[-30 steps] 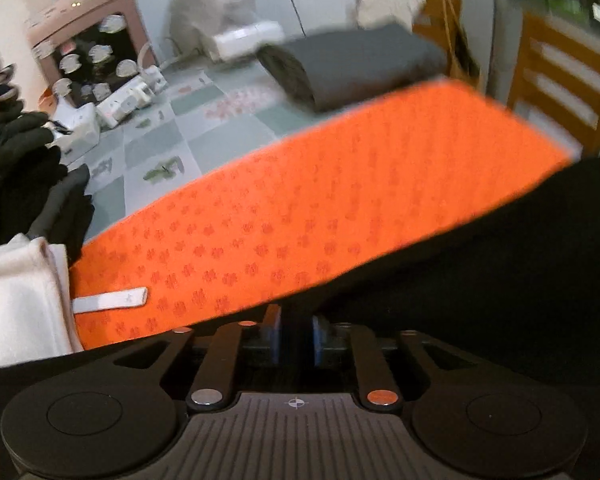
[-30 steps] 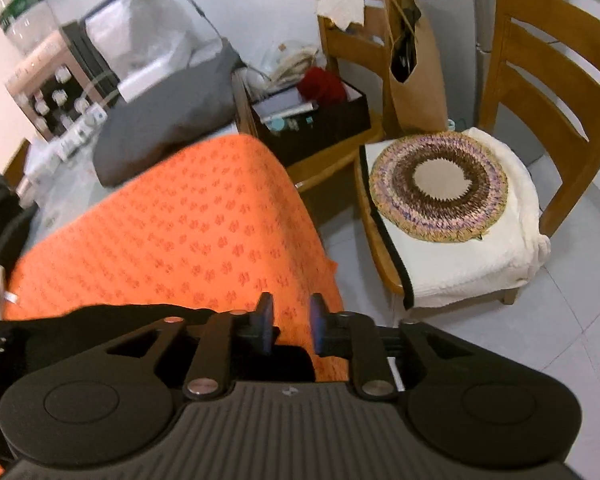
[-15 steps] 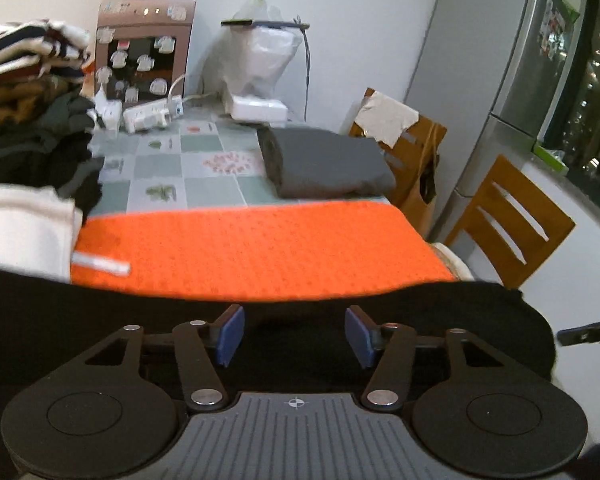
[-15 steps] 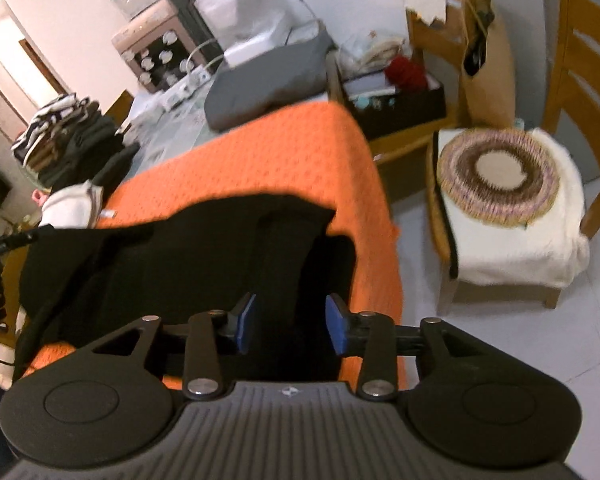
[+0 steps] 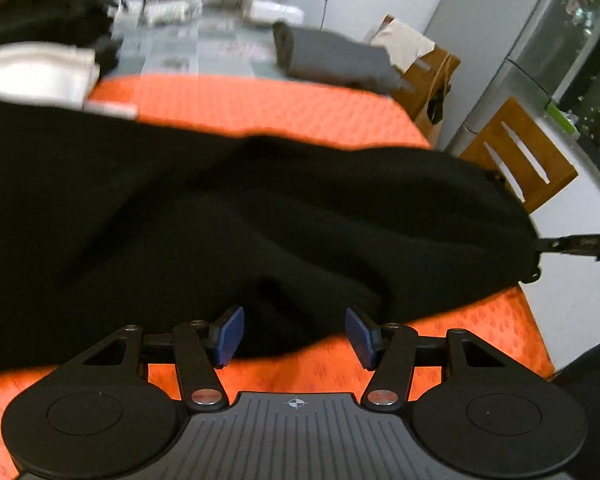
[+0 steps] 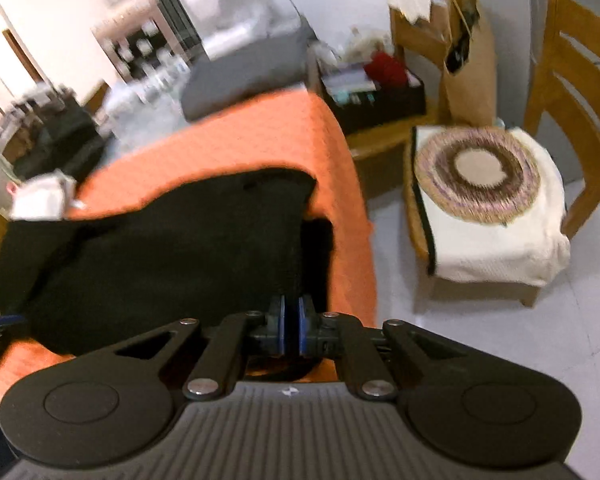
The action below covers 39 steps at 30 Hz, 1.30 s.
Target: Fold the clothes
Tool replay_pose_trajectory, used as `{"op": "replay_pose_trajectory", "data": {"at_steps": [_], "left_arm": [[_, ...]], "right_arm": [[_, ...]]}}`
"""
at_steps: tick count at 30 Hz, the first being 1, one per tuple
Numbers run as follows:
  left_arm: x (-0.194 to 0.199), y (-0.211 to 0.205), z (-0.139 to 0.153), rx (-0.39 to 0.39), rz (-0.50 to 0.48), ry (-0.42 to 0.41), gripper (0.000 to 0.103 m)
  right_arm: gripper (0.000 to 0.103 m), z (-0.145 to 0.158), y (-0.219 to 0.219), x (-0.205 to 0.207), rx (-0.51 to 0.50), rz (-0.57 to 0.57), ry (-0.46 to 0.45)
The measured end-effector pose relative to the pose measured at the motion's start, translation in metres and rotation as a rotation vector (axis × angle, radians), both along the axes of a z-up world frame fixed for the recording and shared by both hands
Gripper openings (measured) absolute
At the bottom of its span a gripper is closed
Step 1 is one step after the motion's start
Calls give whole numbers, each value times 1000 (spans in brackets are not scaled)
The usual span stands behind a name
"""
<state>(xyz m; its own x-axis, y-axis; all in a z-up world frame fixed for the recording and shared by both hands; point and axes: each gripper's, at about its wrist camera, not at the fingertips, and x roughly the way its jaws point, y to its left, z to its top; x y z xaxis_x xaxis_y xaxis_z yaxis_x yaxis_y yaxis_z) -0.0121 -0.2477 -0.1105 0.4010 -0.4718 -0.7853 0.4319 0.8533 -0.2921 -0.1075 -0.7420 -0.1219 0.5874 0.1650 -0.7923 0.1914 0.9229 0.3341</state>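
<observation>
Right wrist view shows your right tool (image 6: 291, 330) pinched narrow on the black garment (image 6: 172, 256) ahead of it on the orange-covered desk (image 6: 260, 140), while your left tool (image 5: 295, 336) gapes wide, so one-sided pulling could drag the cloth askew.

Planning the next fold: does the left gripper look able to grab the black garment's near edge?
Probably yes. The left gripper is open, and the black garment hem lies just ahead between its fingers, nothing blocking.

black garment (image 5: 260, 216) — left edge cropped, perhaps creased
</observation>
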Motion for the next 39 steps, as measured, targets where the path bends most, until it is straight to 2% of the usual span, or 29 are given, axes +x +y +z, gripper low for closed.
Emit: {"op": "replay_pose_trajectory", "data": {"at_steps": [2, 7, 8, 9, 11, 15, 17, 19, 21, 31, 34, 39], "left_arm": [[-3, -2, -8, -11, 6, -2, 59], [2, -1, -21, -48, 67, -40, 58], [3, -1, -24, -51, 74, -42, 52], [5, -1, -27, -55, 81, -44, 36], [6, -2, -26, -40, 98, -50, 18], [-8, 14, 0, -72, 149, -66, 13], [-13, 18, -6, -41, 157, -32, 11], [-14, 23, -22, -5, 181, 16, 11], [-15, 25, -29, -24, 210, 32, 11], [-30, 24, -19, -26, 143, 21, 11], [-34, 31, -14, -53, 178, -37, 14], [-18, 36, -20, -136, 261, -29, 30]], "right_arm": [[8, -11, 3, 2, -12, 7, 20], [12, -5, 7, -2, -2, -3, -2], [13, -6, 7, -2, 1, -6, -3], [13, -6, 7, -2, 5, -8, -4], [9, -5, 6, -2, 5, -15, -7], [8, -4, 7, -2, -10, -26, -4], [7, -6, 8, -1, -18, -25, 3], [7, -8, 9, -1, -26, -24, 10], [8, -10, 9, -1, -34, -24, 17], [9, -10, 10, -6, -31, -45, 14], [10, -11, 10, -7, -28, -52, 9], [10, -10, 9, -6, -26, -53, 8]]}}
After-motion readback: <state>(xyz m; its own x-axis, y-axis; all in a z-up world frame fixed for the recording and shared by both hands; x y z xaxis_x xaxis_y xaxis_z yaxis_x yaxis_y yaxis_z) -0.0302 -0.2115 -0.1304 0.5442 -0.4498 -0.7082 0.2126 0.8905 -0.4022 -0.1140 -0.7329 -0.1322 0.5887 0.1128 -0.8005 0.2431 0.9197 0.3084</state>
